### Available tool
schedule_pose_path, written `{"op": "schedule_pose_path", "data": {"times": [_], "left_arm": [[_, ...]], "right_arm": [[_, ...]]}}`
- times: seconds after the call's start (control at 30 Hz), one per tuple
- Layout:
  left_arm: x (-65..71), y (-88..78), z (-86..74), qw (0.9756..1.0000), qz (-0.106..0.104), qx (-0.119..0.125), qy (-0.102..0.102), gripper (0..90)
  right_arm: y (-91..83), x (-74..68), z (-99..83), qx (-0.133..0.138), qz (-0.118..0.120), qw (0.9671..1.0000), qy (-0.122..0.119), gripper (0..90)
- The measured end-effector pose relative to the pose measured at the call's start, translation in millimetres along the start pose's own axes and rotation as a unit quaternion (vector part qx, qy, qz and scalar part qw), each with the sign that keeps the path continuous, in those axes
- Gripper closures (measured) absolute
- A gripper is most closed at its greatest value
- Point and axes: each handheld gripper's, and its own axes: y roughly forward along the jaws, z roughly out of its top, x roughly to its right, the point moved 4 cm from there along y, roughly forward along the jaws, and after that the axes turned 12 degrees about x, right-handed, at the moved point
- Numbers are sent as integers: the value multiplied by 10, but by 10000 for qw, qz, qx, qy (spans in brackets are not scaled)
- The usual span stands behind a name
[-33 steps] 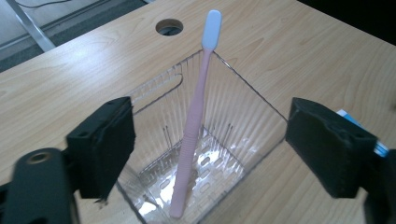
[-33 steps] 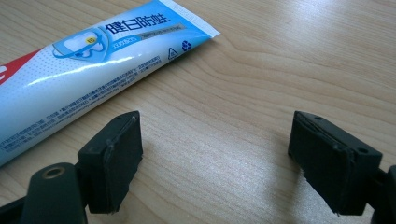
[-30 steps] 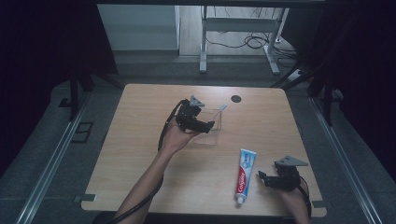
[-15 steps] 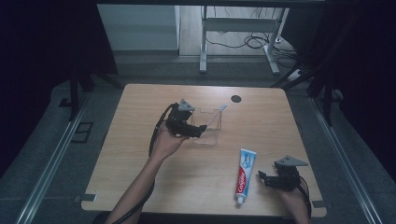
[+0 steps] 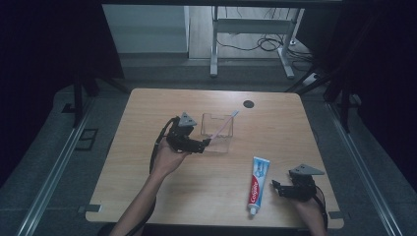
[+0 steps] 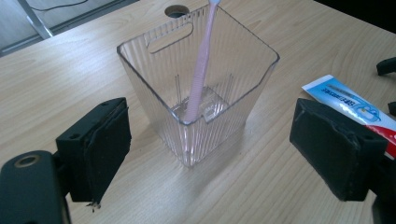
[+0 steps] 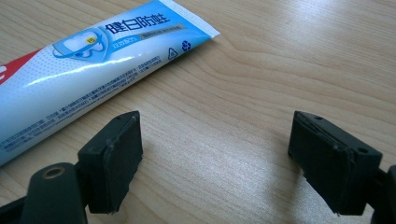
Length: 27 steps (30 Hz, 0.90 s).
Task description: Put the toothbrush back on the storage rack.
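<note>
The toothbrush (image 6: 200,60) standing in the clear cup (image 6: 236,100) loses its head at the top edge of the left gripper view. In that view the right jaw covers the toothpaste tube's (image 6: 343,100) red end. In the right gripper view the tube (image 7: 88,60) runs off the left edge, cap unseen; its small print is unreadable.

Table (image 5: 147,196) bearing cup (image 5: 219,135), toothpaste (image 5: 256,184)

The left gripper (image 5: 205,143) now sits lower and further left in the high view than a second ago, pulled back off the clear cup (image 5: 218,132) toward the frame's centre-left. Its jaws stand wide apart, just short of the cup, and the forearm angles less steeply.
</note>
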Motion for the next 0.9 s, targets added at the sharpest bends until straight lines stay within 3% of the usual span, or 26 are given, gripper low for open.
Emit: {"op": "schedule_pose_path", "data": {"times": [0.43, 0.7, 0.9], "left_arm": [[4, -146, -223, 9999, 85, -12, 53, 129], [34, -222, -353, 9996, 160, -48, 206, 129], [49, -263, -491, 9997, 165, -48, 163, 129]], "right_arm": [[0, 0, 0, 2, 0, 10000, -6, 176], [0, 1, 0, -1, 2, 10000, -15, 176], [-1, 0, -1, -5, 1, 10000, -6, 176]]}}
